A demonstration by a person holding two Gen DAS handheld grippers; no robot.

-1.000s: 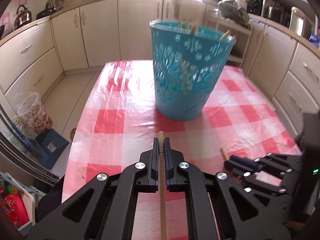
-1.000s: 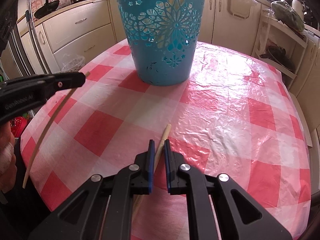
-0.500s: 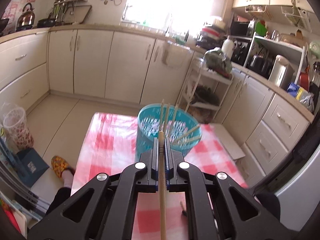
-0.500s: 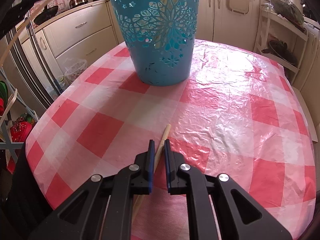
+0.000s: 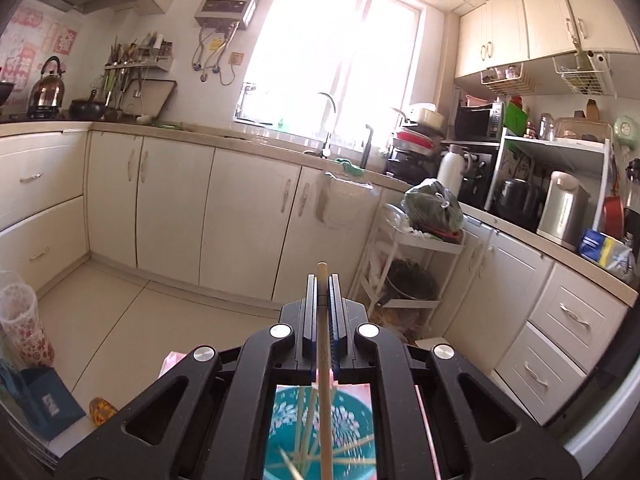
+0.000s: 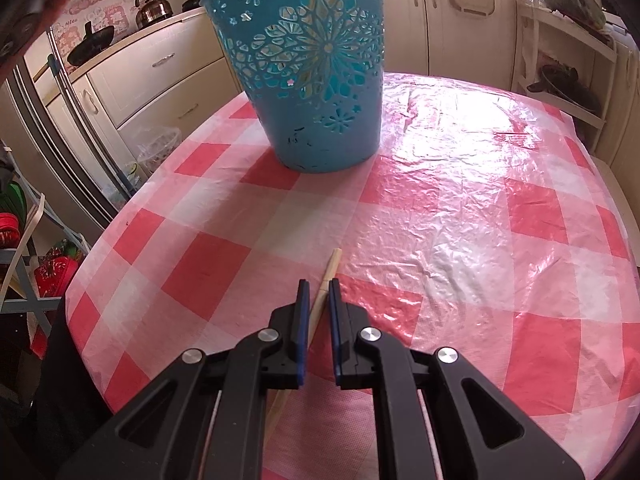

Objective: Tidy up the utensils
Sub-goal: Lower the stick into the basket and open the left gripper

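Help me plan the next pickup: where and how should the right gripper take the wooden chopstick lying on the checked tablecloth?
Grip the wooden chopstick on its shaft just behind the blunt far end, coming from above. It lies flat on the checked tablecloth, running lengthwise between the right gripper fingers, so they should close across its thin width.

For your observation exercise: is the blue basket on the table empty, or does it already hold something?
Not empty. Through the left gripper's frame, several chopsticks lie inside the blue basket.

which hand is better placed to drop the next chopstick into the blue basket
Left. The left gripper is shut on a chopstick, raised directly over the blue basket, visible below. The right gripper sits low at the table, its jaws around another chopstick but not closed.
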